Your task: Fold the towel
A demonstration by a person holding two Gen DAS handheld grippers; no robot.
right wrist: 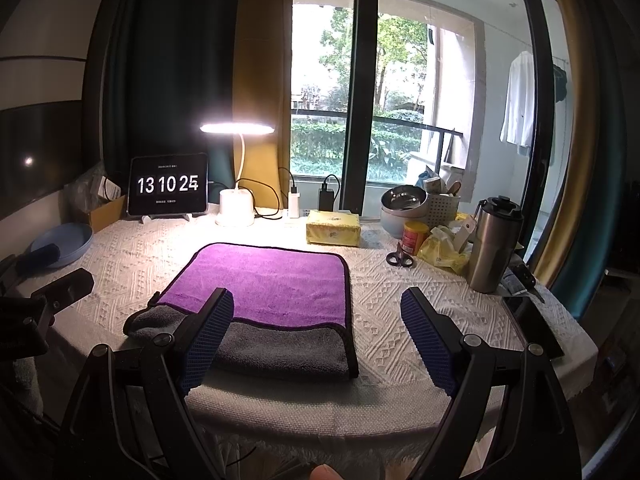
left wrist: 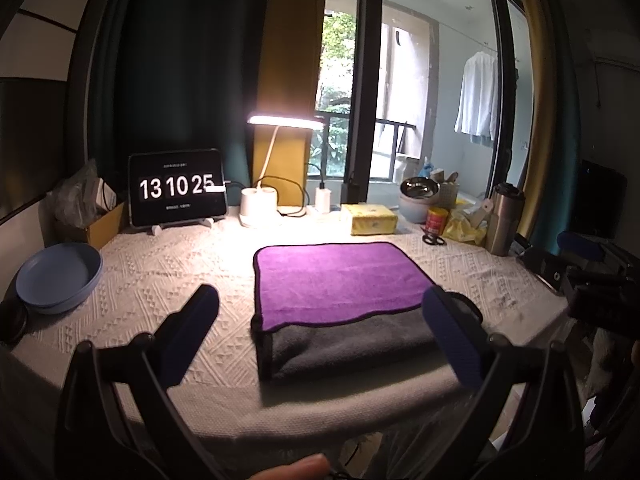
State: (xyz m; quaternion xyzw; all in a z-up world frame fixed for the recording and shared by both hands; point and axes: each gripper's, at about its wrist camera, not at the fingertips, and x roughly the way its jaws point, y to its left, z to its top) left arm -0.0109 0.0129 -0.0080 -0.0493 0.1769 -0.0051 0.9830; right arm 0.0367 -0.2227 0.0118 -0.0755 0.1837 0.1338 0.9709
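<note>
A towel (left wrist: 340, 280), purple on one side and grey on the other with a dark hem, lies folded on the white tablecloth; a grey strip shows along its near edge. It also shows in the right wrist view (right wrist: 264, 280). My left gripper (left wrist: 320, 328) is open and empty, held above the near table edge with its fingers to either side of the towel's near end. My right gripper (right wrist: 320, 332) is open and empty, over the towel's near right corner. Neither touches the towel.
A blue bowl (left wrist: 56, 276) sits at the left. At the back stand a tablet clock (left wrist: 176, 188), a lit desk lamp (left wrist: 260, 204) and a yellow tissue pack (left wrist: 372, 218). Scissors (right wrist: 400, 258), a steel tumbler (right wrist: 494, 244), a red can and bowls crowd the right. A phone (right wrist: 532, 326) lies near the right edge.
</note>
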